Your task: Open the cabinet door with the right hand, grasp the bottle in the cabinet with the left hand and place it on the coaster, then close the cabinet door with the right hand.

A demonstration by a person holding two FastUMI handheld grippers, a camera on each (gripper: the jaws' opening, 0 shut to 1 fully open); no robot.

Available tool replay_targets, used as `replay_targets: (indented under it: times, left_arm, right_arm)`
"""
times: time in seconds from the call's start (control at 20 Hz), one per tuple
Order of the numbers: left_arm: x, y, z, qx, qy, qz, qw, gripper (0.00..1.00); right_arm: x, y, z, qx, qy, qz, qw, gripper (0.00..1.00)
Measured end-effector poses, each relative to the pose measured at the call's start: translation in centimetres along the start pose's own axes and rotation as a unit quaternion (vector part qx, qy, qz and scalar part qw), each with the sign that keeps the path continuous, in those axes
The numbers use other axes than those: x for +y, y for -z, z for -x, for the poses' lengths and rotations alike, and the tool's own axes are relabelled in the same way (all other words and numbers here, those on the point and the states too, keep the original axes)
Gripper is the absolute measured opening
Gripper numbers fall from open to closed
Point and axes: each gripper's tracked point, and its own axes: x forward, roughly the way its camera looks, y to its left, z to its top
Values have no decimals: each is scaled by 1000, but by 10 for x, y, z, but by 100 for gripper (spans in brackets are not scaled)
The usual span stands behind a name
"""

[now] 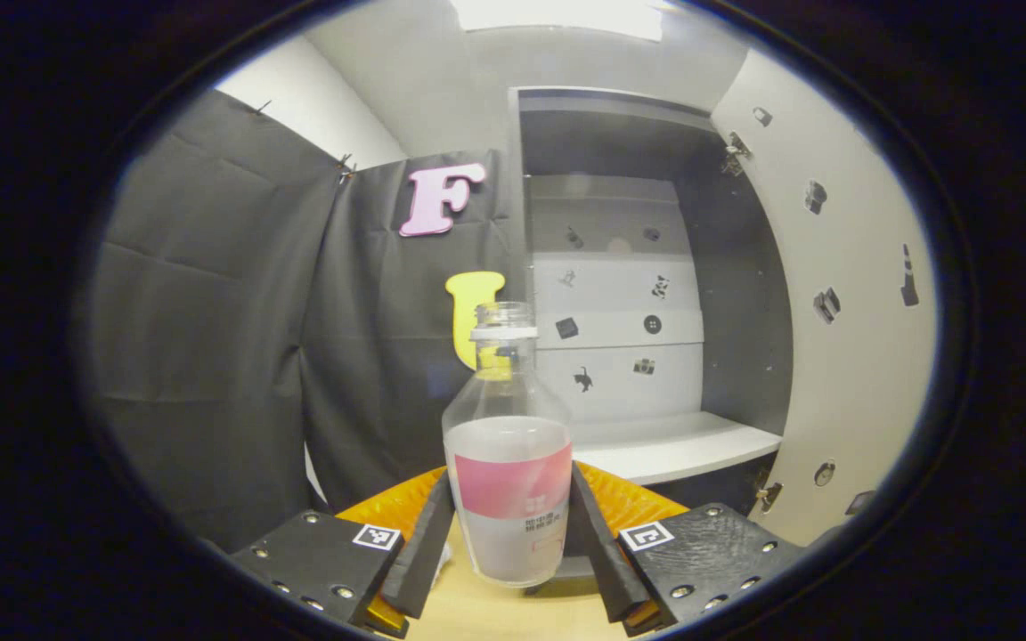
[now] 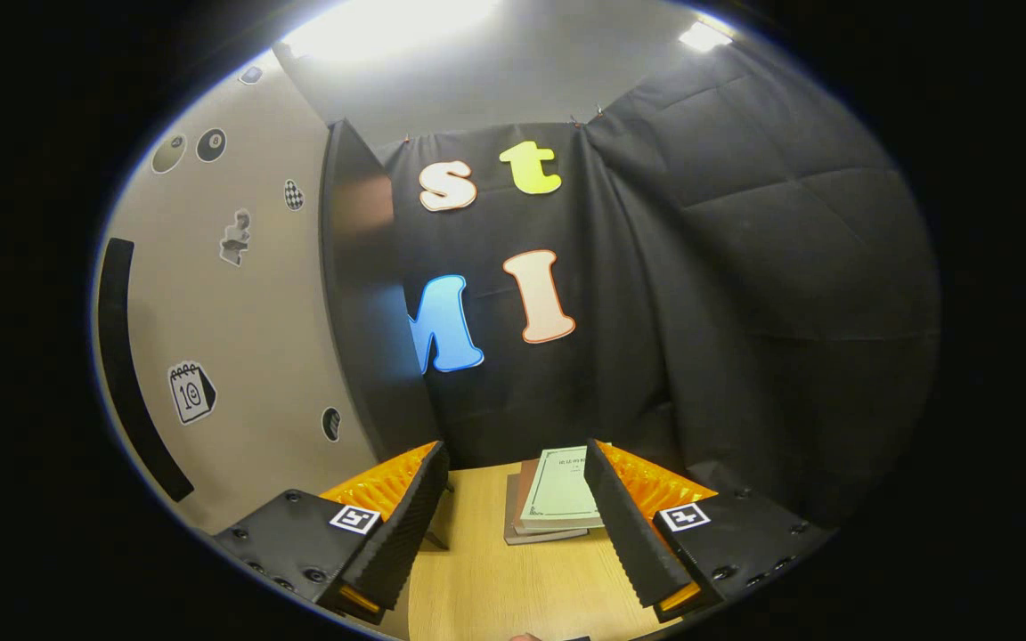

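Between your left gripper's (image 1: pixel 513 543) jaws stands the bottle (image 1: pixel 508 463), upright, uncapped, fingers pressed on its labelled lower body, just above the bench (image 1: pixel 495 614). Judged light, thin-walled, probably empty and slick: hold low on the label, squeeze gently. Behind it, the cabinet (image 1: pixel 655 445) stands open, door (image 1: pixel 842 338) swung right. Right gripper (image 2: pixel 513 525) is open, empty, beside the door.
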Motion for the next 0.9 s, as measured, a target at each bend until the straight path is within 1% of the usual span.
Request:
replay_targets:
  times: [0.05, 0.1, 0.2, 0.35, 0.5, 0.6, 0.65, 0.75, 0.8, 0.85, 0.9]
  left_arm:
    - [6, 6, 7, 2, -2, 8, 1000, 72]
    - [12, 13, 14, 5, -5, 17, 1000, 72]
    - [24, 30, 26, 9, -13, 29, 999, 73]
    - [36, 58, 44, 13, -16, 45, 999, 74]
    - [46, 96, 61, 26, -15, 64, 998, 74]
    - [55, 125, 70, 45, -26, 67, 996, 72]
    - [58, 139, 73, 53, -30, 66, 996, 74]
    - [59, 160, 80, 64, -32, 60, 996, 72]
    - [59, 170, 82, 71, -32, 55, 995, 74]
    - [57, 182, 83, 78, -30, 50, 995, 72]
    - [57, 192, 82, 87, -31, 48, 995, 74]
  right_arm:
    - [3, -1, 0, -1, -4, 3, 1000, 93]
    - [4, -1, -1, 0, -7, 6, 1000, 98]
    - [7, 1, 0, 5, -10, 14, 1000, 98]
    - [12, 4, 2, 9, -9, 26, 1000, 98]
    - [15, 5, 4, 8, -2, 47, 999, 98]
    - [17, 4, 5, 6, 0, 54, 999, 98]
    - [20, 6, 5, 10, -1, 57, 998, 98]
    - [21, 11, 1, 22, 1, 71, 997, 98]
    - [22, 12, -1, 26, 1, 76, 997, 98]
    - [24, 13, -3, 26, -1, 80, 996, 93]
    - [25, 12, -4, 22, 1, 84, 996, 98]
